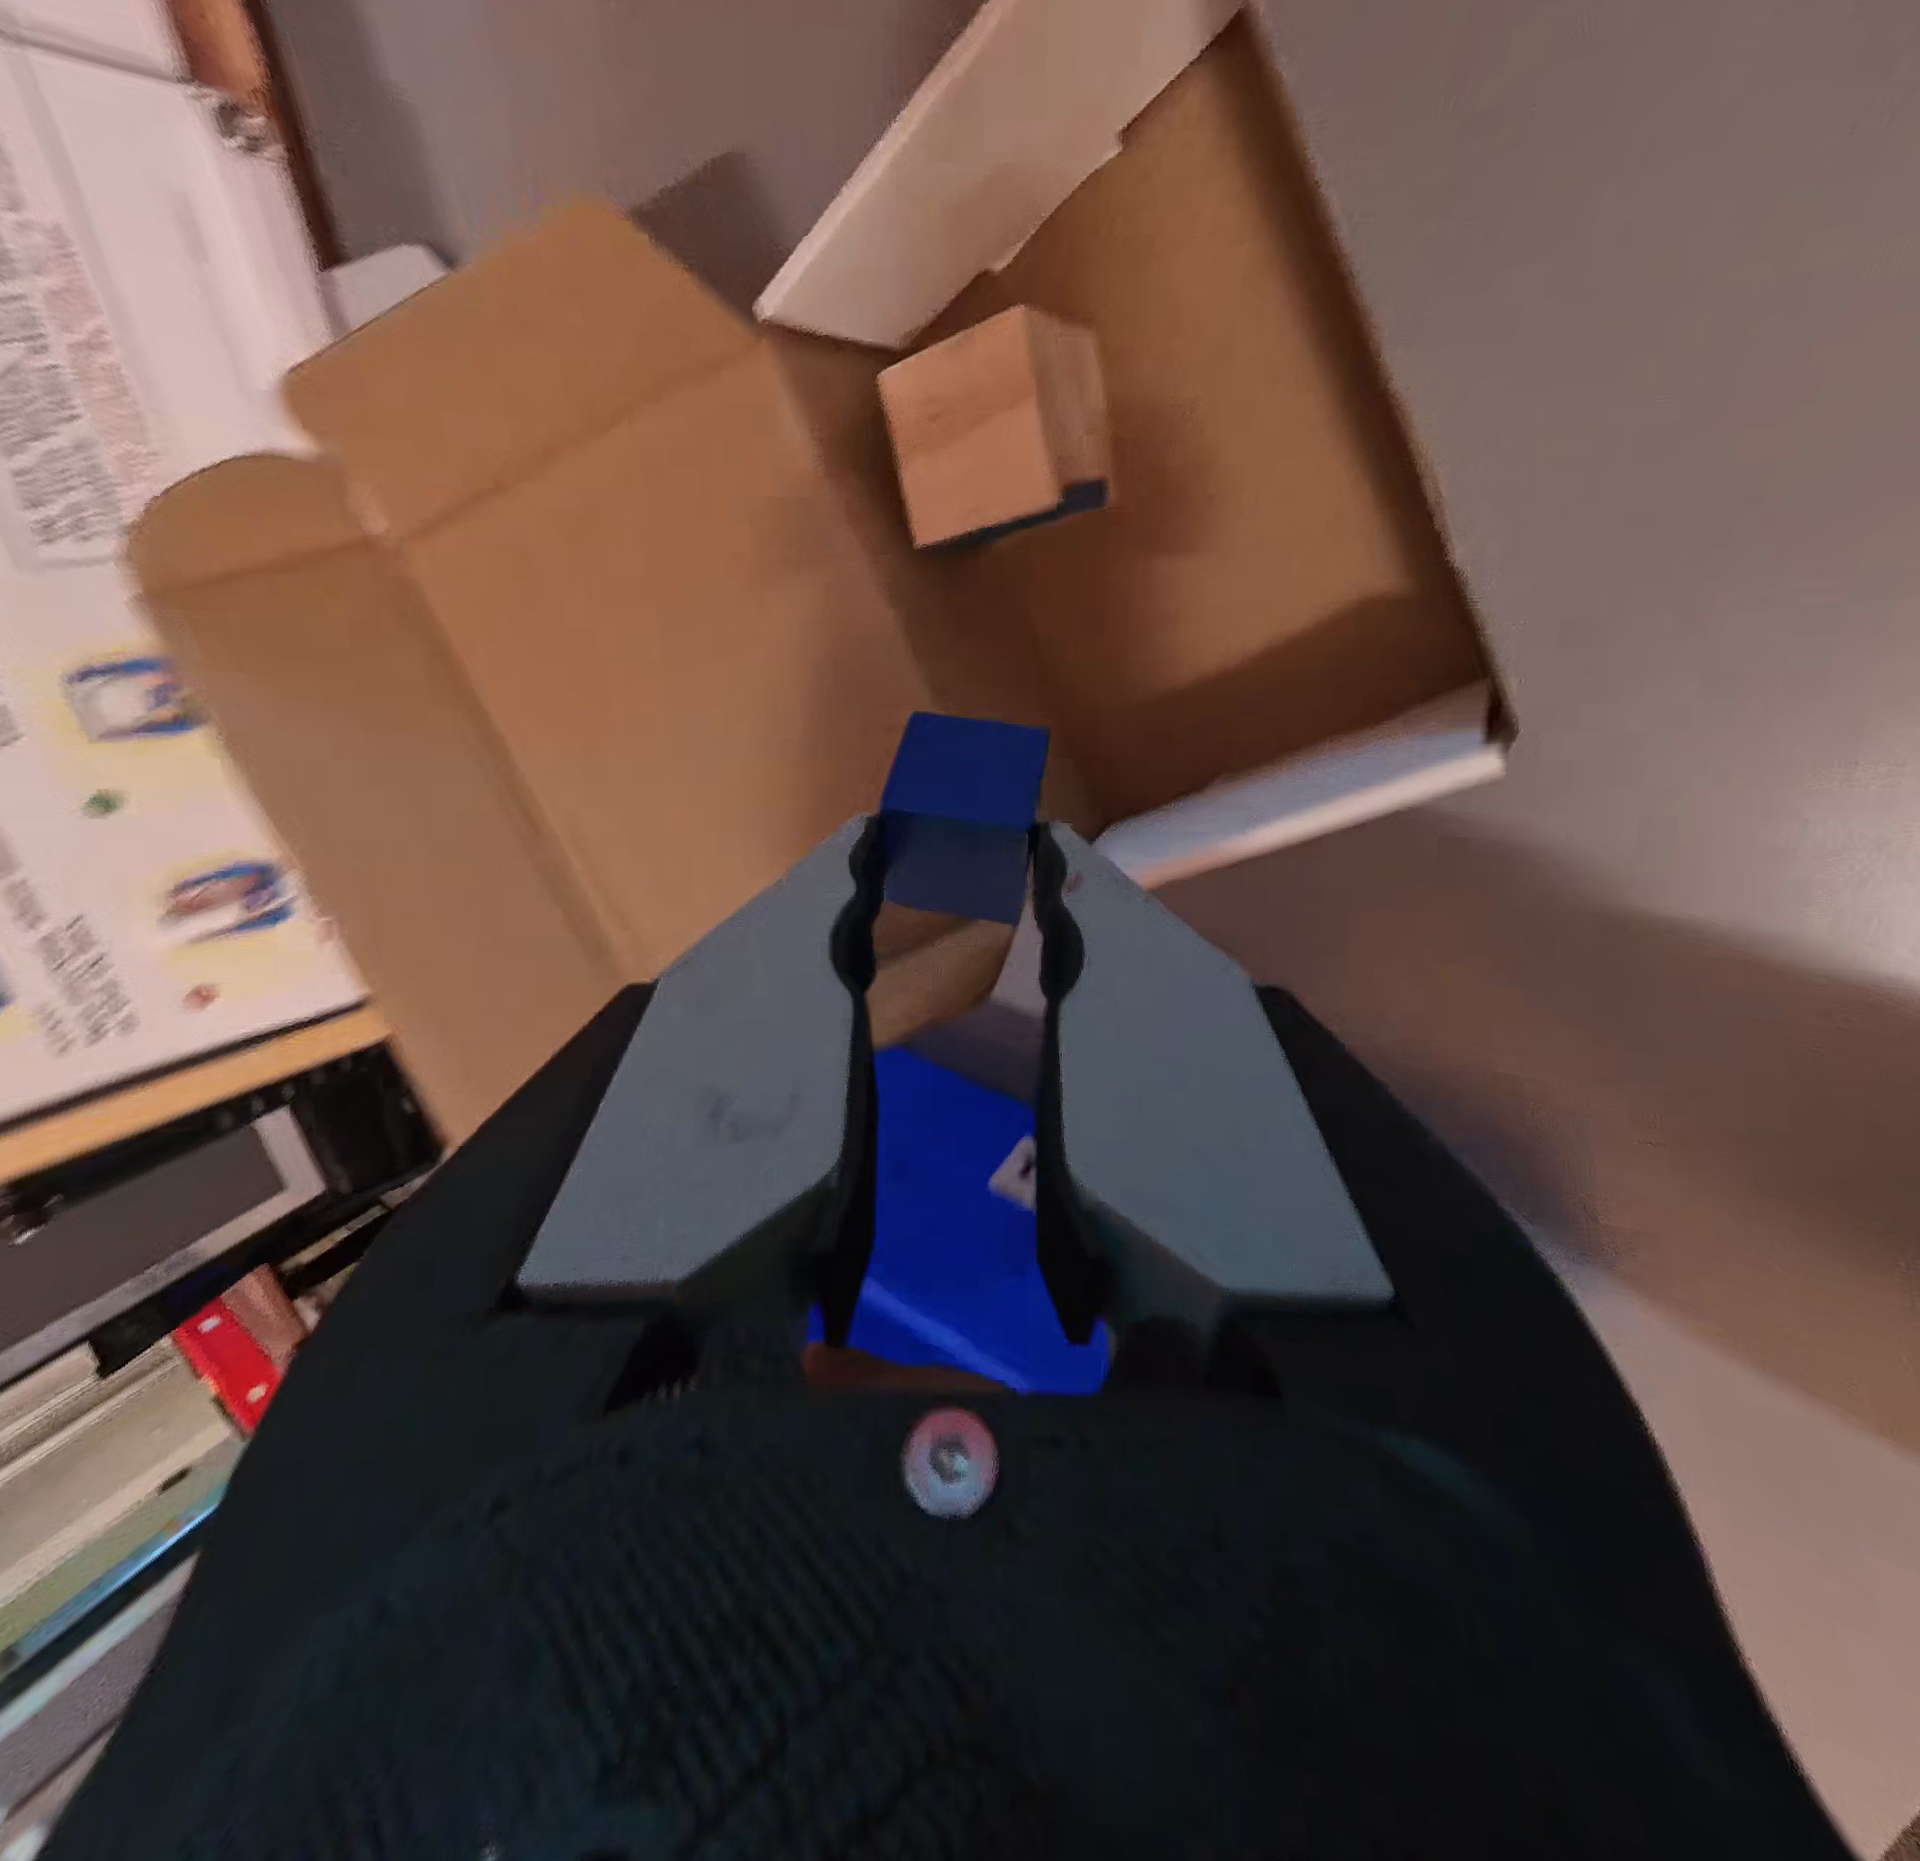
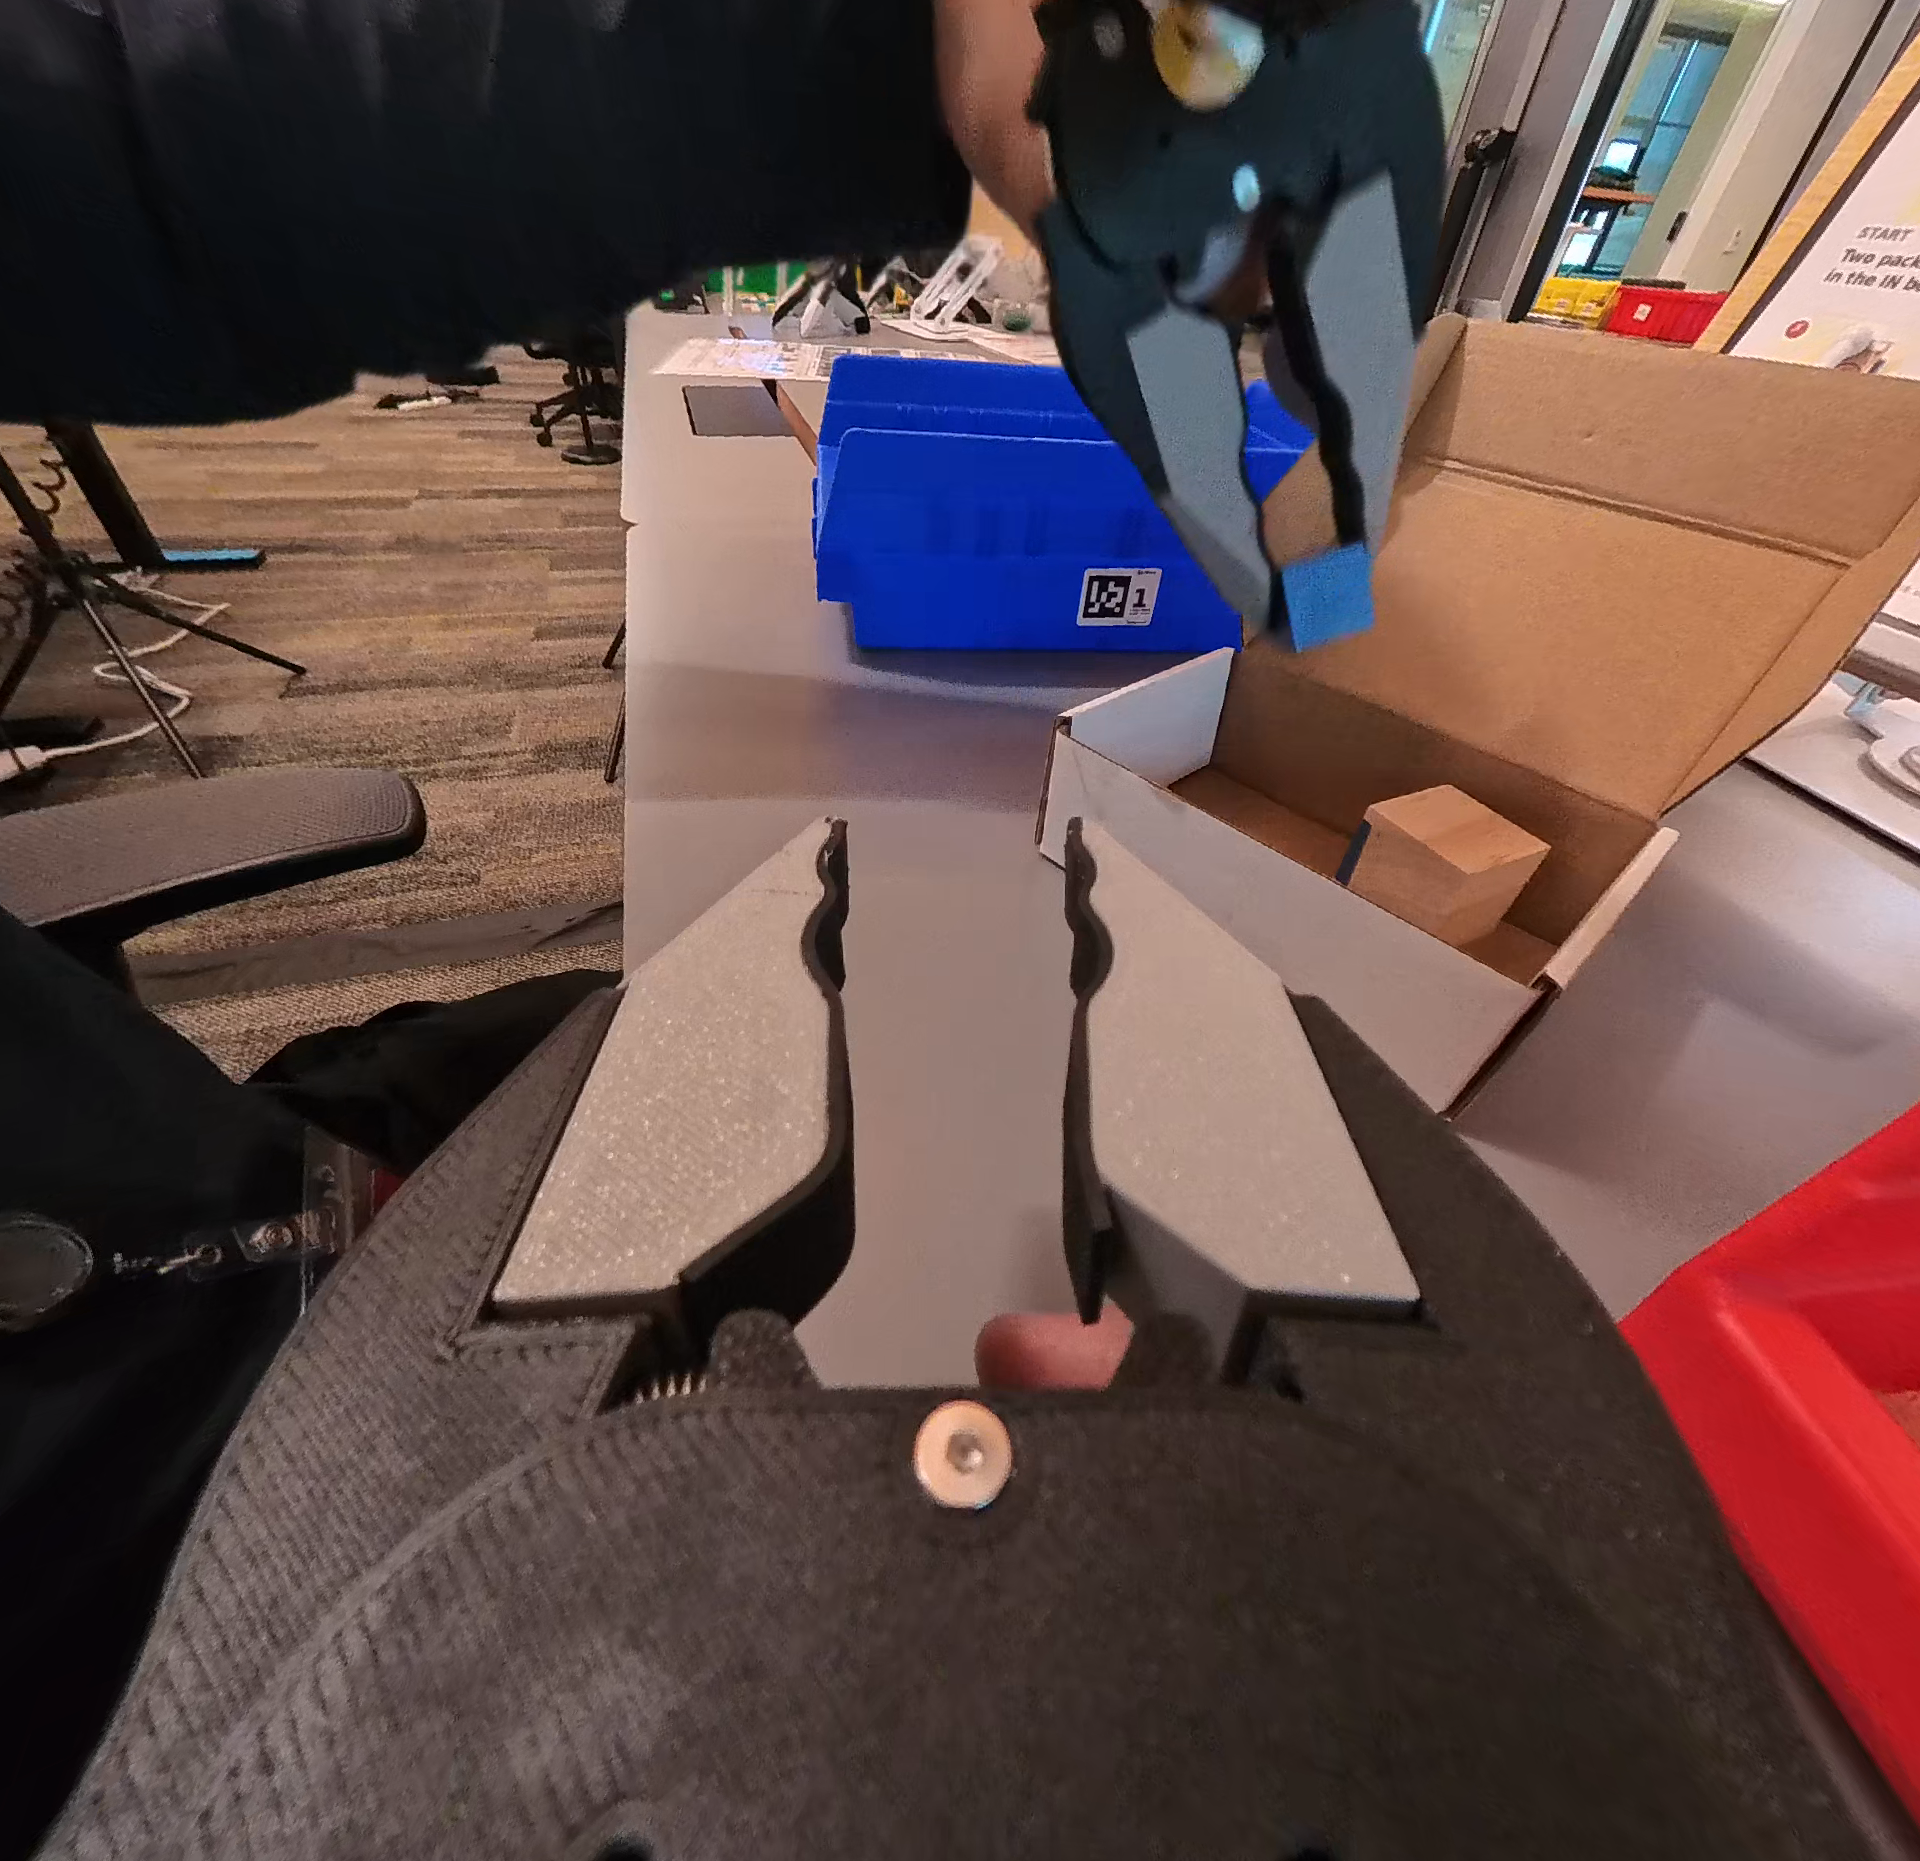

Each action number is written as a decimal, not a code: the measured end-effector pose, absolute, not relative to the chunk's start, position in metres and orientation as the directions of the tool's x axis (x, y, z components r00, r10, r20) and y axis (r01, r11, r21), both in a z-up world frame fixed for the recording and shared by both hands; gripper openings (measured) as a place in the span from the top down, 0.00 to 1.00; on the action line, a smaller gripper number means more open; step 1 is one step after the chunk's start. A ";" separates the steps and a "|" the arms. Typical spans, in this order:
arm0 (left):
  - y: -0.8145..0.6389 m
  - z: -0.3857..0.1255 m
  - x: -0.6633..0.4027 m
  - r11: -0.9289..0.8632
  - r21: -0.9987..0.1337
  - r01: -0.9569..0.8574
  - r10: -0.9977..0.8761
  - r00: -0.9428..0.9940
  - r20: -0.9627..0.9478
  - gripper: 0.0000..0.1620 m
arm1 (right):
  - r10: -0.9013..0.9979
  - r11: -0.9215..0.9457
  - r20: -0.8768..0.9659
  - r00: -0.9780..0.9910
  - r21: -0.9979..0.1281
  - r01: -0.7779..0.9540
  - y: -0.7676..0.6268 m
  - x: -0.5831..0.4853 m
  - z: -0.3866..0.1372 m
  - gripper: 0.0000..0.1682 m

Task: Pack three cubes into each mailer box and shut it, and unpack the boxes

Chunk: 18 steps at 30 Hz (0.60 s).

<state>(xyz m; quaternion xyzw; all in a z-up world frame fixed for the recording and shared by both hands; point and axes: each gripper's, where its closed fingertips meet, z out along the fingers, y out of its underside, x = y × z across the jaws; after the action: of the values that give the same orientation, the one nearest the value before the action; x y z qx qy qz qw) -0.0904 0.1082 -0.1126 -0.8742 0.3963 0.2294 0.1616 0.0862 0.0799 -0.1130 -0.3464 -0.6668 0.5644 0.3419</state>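
Note:
My left gripper [image 1: 954,843] is shut on a blue cube [image 1: 964,785] and holds it in the air above the near edge of an open cardboard mailer box [image 1: 1226,523]. A wooden cube [image 1: 987,424] sits inside that box. In the right wrist view the left gripper [image 2: 1311,590] hangs over the box [image 2: 1288,918] with the blue cube [image 2: 1328,596] between its tips, and the wooden cube [image 2: 1444,861] rests on the box floor. The box lid [image 2: 1621,523] stands open behind. My right gripper [image 2: 951,840] is open and empty, low over the grey table [image 2: 790,710], left of the box.
A blue bin [image 2: 997,523] with a tag stands behind the box; part of it shows under my left gripper [image 1: 956,1188]. A red bin [image 2: 1808,1396] sits at the right near edge. Printed sheets [image 1: 114,564] lie beyond the lid. A chair [image 2: 208,835] is at the left. The tips of one gripper are about 20 cm away from the tips of the other.

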 end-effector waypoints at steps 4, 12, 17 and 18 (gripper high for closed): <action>0.127 -0.159 -0.088 -0.703 -0.025 -0.711 -0.620 0.629 -0.469 0.84 | 0.846 0.125 0.068 -0.529 -0.989 0.074 0.079 0.087 -0.113 0.77; 0.155 -0.195 -0.086 -0.829 -0.012 -0.559 -0.504 0.756 -0.416 0.85 | 0.841 0.143 0.083 -0.535 -0.987 0.072 0.077 0.088 -0.114 0.77; 0.152 -0.194 -0.080 -0.824 -0.006 -0.566 -0.517 0.757 -0.399 0.85 | 0.839 0.153 0.092 -0.537 -0.986 0.069 0.076 0.088 -0.115 0.77; 0.148 -0.194 -0.080 -0.831 -0.004 -0.556 -0.512 0.767 -0.387 0.85 | 0.838 0.153 0.092 -0.537 -0.986 0.070 0.076 0.088 -0.115 0.77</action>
<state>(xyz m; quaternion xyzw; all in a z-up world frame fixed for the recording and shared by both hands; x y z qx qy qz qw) -0.0801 0.1480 -0.1939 -0.9381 0.2847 0.1880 0.0592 0.0882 0.0758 -0.1148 -0.3356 -0.6766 0.5576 0.3446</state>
